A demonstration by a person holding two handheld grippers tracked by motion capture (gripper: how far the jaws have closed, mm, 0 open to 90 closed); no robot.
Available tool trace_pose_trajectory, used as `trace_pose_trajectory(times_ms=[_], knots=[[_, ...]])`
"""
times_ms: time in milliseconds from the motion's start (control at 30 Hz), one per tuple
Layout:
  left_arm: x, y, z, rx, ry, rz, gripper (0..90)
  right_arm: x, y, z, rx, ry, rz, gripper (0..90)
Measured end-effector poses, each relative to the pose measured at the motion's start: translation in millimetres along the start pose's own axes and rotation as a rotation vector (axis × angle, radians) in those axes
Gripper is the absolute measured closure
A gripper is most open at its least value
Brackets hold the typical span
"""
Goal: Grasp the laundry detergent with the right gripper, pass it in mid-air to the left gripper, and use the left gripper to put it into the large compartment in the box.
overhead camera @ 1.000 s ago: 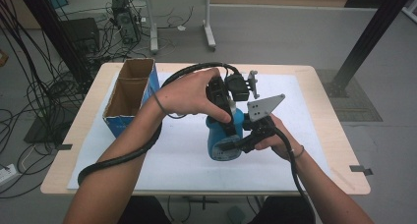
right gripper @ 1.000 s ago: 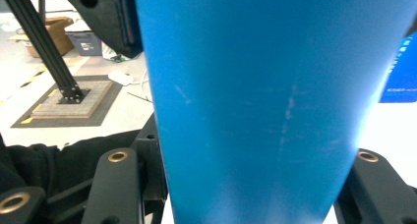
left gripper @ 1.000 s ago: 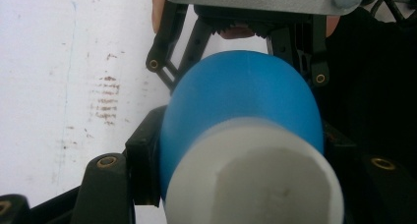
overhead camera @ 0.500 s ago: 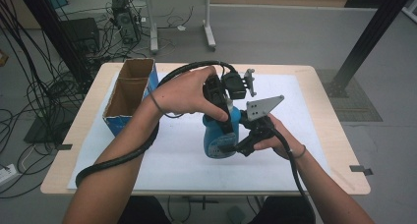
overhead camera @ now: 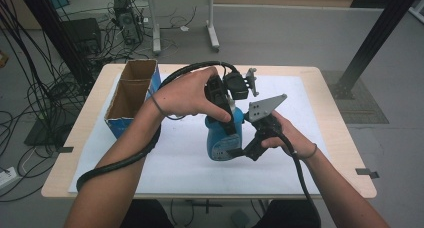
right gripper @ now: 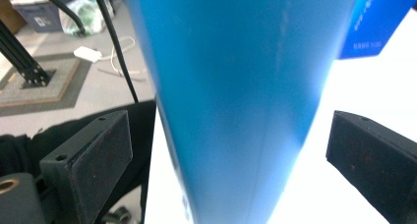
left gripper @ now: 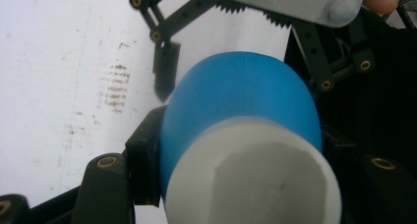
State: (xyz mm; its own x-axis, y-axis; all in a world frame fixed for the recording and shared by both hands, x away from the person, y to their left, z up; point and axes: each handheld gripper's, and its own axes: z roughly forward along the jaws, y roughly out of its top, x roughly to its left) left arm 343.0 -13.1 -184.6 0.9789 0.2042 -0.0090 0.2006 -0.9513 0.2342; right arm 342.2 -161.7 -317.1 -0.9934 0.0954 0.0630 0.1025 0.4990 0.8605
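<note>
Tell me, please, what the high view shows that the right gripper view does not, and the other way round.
High view: the whole table, the open cardboard box at its left, both hands, and the left gripper clamped on the upper part of the blue bottle.

Right gripper view: from close, the right gripper with its two fingers standing apart from the bottle's sides, having just been opening; a gap shows on each side.

Both: the blue bottle, the white table cover, and the right gripper at the bottle's lower part.
</note>
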Motion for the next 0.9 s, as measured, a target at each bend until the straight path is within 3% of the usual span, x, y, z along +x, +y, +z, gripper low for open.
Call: trace_pose_trajectory(times_ms=[200, 467, 600, 633, 667, 700, 800, 900], knots=[[2.5, -4.4, -2.2, 0.015, 0.015, -0.041, 37.6, -7.3, -2.9, -13.1, 0.106, -0.045, 0.041, 3.2], [6.7, -13.6, -4.1, 0.023, 0.014, -0.082, 37.6, -12.8, -5.0, -26.4, 0.193, -0.086, 0.083, 3.2], [9.7, -19.1, -6.1, 0.028, 0.034, -0.102, 37.6, -14.6, -4.6, -33.1, 0.238, -0.111, 0.097, 2.9], [11.1, -22.4, -6.7, 0.034, 0.044, -0.123, 37.6, -15.7, -4.0, -35.5, 0.279, -0.135, 0.106, 2.9], [11.1, -22.4, -6.7, 0.034, 0.044, -0.123, 37.6, -15.7, -4.0, -35.5, 0.279, -0.135, 0.106, 2.9], [12.4, -25.1, -7.2, 0.039, 0.049, -0.140, 37.7, -16.9, -3.3, -37.2, 0.332, -0.156, 0.110, 2.9], [14.1, -28.9, -8.7, 0.045, 0.055, -0.164, 37.6, -18.8, -3.4, -38.5, 0.370, -0.169, 0.122, 3.0], [16.1, -35.5, -12.7, 0.041, 0.068, -0.203, 37.6, -23.5, -4.3, -40.1, 0.460, -0.193, 0.135, 3.5]])
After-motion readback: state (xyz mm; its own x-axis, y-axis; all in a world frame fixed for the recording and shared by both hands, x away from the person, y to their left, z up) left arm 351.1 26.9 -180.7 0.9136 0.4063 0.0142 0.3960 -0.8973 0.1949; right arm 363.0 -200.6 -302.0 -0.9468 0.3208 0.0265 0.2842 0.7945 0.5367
